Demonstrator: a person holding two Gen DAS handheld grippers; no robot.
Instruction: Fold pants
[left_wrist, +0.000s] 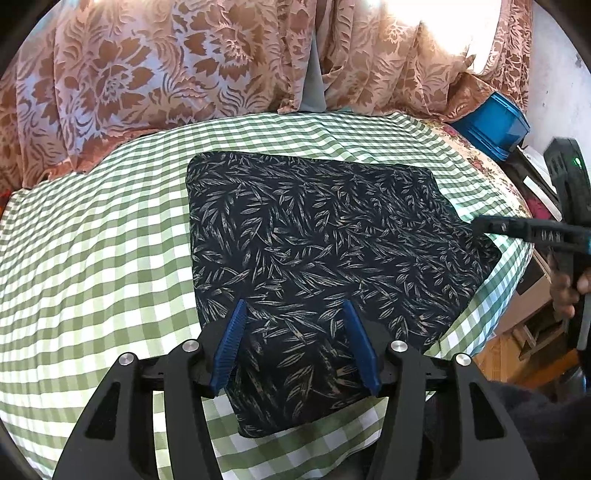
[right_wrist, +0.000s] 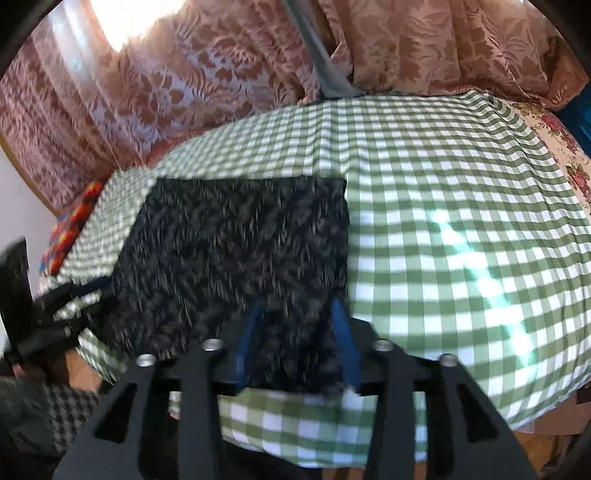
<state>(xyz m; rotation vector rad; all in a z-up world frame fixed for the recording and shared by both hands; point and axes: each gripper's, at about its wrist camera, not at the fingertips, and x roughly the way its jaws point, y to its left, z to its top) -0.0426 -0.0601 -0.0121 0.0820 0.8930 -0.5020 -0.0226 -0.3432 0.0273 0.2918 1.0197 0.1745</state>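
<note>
Left gripper (left_wrist: 295, 339): jaws wide apart, holding nothing, over near edge of pants (left_wrist: 314, 236).
Right gripper (right_wrist: 295, 339): spread, empty, blurred.
Long axis: crosswise, between both grippers.

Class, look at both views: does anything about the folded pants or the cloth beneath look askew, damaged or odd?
Nothing stands out. The dark leaf-print pants lie flat and folded on the green checked cloth, with both claws open over them.
</note>
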